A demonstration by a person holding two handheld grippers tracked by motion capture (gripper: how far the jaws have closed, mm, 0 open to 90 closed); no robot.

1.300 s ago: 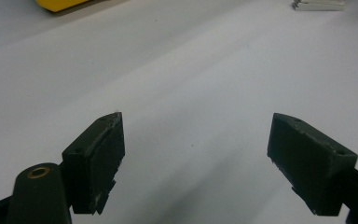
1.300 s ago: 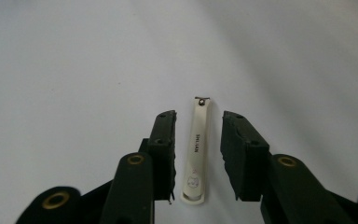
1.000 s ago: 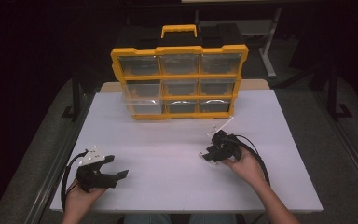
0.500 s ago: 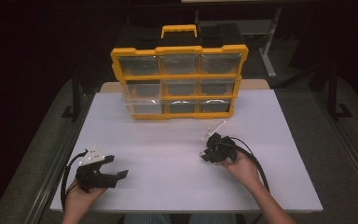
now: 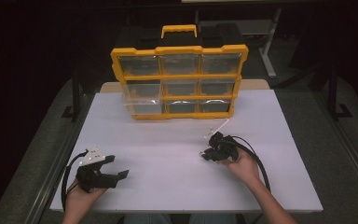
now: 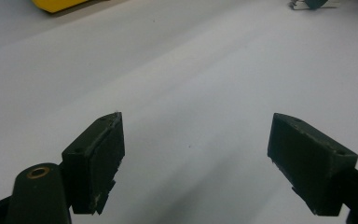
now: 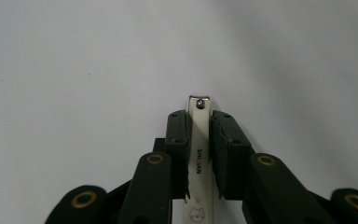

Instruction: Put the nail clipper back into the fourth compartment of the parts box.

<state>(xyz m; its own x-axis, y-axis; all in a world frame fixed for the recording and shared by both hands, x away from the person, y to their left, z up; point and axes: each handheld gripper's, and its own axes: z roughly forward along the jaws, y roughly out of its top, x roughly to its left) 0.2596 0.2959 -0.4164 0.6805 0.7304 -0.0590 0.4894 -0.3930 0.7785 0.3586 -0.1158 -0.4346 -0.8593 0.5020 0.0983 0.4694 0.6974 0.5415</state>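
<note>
We keep the right gripper (image 7: 199, 122) clamped squarely on what looks like a nail clipper (image 7: 199, 140), left gripper (image 6: 196, 154) wide, empty.

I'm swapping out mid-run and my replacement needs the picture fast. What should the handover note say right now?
Right tool: shut on a slim white nail clipper with black lettering, held low over the white table, near its right-centre.
Left tool: open, holding nothing, at the table's front left.
Yellow organiser case with clear drawers: stands upright at the far edge; its lower-left drawer looks pulled out a little.
Done: clipper is gripped.
Left: probably placing it in a drawer; which one is not evident.
</note>
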